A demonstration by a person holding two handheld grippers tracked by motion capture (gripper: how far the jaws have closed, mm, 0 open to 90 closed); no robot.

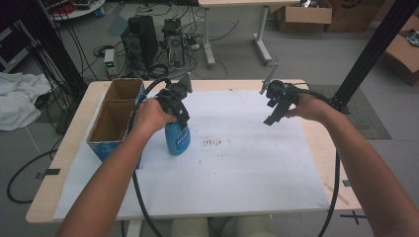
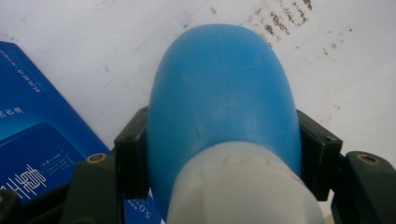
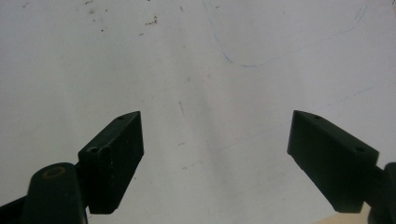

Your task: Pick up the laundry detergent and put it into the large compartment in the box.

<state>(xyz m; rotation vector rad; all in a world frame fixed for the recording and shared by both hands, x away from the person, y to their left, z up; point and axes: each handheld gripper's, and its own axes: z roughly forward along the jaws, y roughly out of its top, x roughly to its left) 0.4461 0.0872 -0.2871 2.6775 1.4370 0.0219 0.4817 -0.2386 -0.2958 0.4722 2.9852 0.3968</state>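
High view: blue bottle upright on white sheet, just beside open cardboard box | left gripper clamped on bottle's upper part, pads pressing both sides in left gripper view | right gripper held above sheet, jaws wide apart, nothing between
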